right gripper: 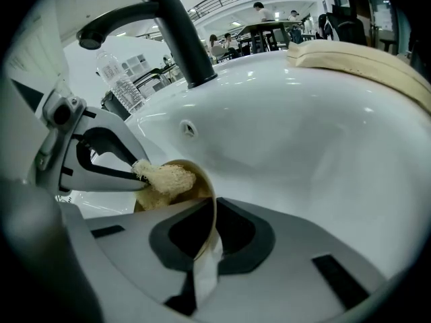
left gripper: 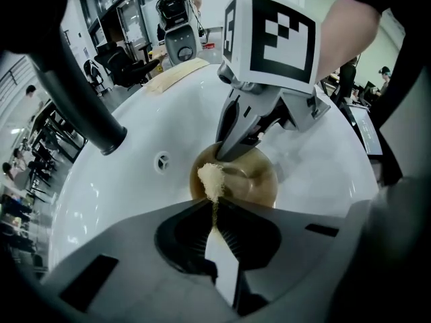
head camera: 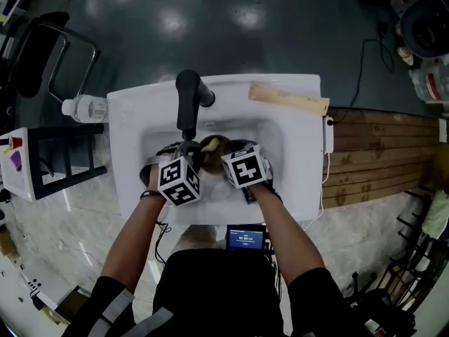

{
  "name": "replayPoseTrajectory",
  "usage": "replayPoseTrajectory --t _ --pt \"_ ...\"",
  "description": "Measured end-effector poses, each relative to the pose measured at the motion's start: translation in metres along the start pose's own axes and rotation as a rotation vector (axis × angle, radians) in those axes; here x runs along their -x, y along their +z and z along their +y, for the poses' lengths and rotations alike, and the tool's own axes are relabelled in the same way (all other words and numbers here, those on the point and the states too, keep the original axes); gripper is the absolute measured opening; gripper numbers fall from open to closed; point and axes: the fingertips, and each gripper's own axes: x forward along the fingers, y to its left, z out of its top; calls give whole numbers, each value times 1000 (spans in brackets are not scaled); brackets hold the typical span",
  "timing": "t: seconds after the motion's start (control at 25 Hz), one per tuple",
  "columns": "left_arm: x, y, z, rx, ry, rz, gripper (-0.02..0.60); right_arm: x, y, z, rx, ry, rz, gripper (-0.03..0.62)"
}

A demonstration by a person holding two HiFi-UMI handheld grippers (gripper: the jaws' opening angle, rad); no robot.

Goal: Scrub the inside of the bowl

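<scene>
A brown bowl [head camera: 214,146] sits tilted in the white sink basin [head camera: 295,153]. My right gripper [right gripper: 207,241] is shut on the bowl's rim [right gripper: 210,204], with the rim edge pinched between its jaws. My left gripper [left gripper: 214,206] is shut on a beige fibrous scrub pad [left gripper: 211,179]. The pad [right gripper: 165,178] rests inside the bowl [left gripper: 256,180], against its inner wall. In the left gripper view the right gripper [left gripper: 227,152] reaches down onto the bowl's far rim. In the head view both marker cubes sit side by side over the basin, the left gripper [head camera: 193,154] beside the right gripper [head camera: 223,161].
A dark faucet [head camera: 188,100] arches over the basin just behind the bowl. An overflow hole [left gripper: 161,161] shows in the basin wall. A water bottle [head camera: 84,108] lies at the sink's left edge. A pale wooden strip [head camera: 287,98] rests on the back right rim.
</scene>
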Motion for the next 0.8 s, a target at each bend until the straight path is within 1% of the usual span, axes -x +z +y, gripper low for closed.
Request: replayPoseTrajectory --t 0.16,0.32,0.48,0.56,0.72,0.8 --pt "6 -3 -9 14 -25 -11 17 1 -3 -2 -10 -19 14 18" --pt "9 -5 -23 41 -72 -33 17 0 -4 -5 -8 -33 11 18" --pt "7 -2 -37 34 -99 -43 17 -1 -4 -3 -17 -31 10 18" --pt "5 2 -42 7 -99 -40 17 -2 -6 -1 -26 -28 13 18" --pt "-3 12 -48 -94 -86 -4 17 -5 -7 2 -42 -19 13 18" --pt "-7 15 -47 -115 -89 12 17 -5 -6 2 -43 -14 10 18"
